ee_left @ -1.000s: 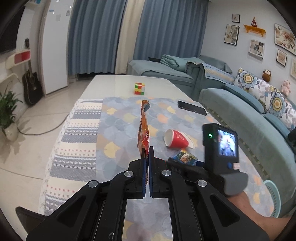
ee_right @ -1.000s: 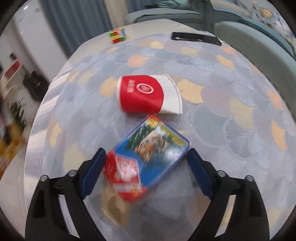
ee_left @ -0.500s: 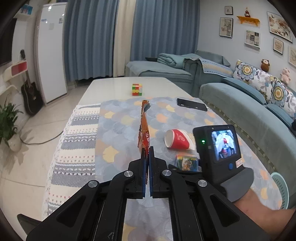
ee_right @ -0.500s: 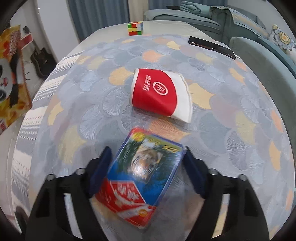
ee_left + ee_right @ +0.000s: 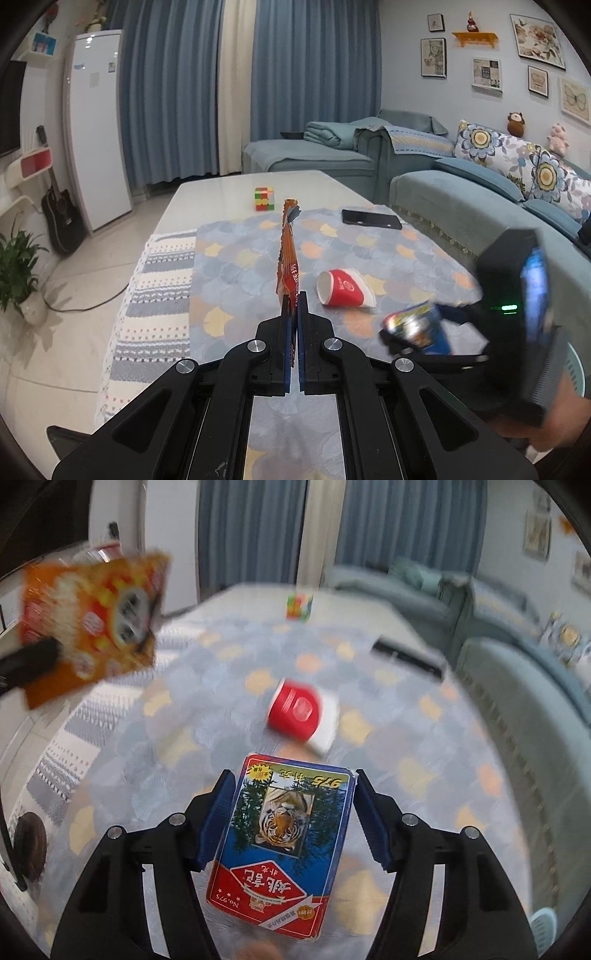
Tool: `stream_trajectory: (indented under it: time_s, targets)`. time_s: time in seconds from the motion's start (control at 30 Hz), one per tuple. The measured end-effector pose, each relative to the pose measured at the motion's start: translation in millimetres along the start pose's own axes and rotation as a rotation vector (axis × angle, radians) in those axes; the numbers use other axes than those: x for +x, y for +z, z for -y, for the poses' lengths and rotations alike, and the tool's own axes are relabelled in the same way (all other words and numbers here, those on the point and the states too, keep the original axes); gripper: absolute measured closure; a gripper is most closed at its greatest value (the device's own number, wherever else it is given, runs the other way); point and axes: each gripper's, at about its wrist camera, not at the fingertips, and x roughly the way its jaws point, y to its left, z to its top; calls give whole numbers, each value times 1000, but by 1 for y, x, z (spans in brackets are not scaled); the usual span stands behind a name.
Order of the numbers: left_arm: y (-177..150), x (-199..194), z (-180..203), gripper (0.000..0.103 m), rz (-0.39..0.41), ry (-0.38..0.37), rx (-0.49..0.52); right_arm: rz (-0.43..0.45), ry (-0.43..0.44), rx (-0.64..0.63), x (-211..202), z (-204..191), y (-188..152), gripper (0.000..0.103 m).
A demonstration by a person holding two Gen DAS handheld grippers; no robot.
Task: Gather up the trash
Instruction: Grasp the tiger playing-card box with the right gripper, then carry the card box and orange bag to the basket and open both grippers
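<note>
Already halfway through, by the look of it. Left tongs (image 5: pixel 294 302) clenched on an orange snack wrapper (image 5: pixel 289 254), held edge-on above the tabletop (image 5: pixel 229 258). Right tongs (image 5: pixel 291 794) gripping a blue card box (image 5: pixel 284 845) with a tiger on it, lifted off the cloth. Left to collect: a red paper cup (image 5: pixel 343 288) lying on its side, between both tongs and a little farther out. No bin clearly in view, so drop-off not yet done. Farther back, a puzzle cube (image 5: pixel 264 198) and a black phone (image 5: pixel 371 219), probably not trash. Nothing blocking the cup, though both tongs are full.
</note>
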Motion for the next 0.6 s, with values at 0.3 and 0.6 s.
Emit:
stream_trajectory:
  time_s: [0.3, 0.6]
  targets:
    - [-1, -10, 32, 103, 54, -7, 85, 172, -63, 16, -68, 36, 15, 43]
    - [-8, -9, 56, 102, 63, -31, 148, 205, -62, 117, -106, 76, 12, 43]
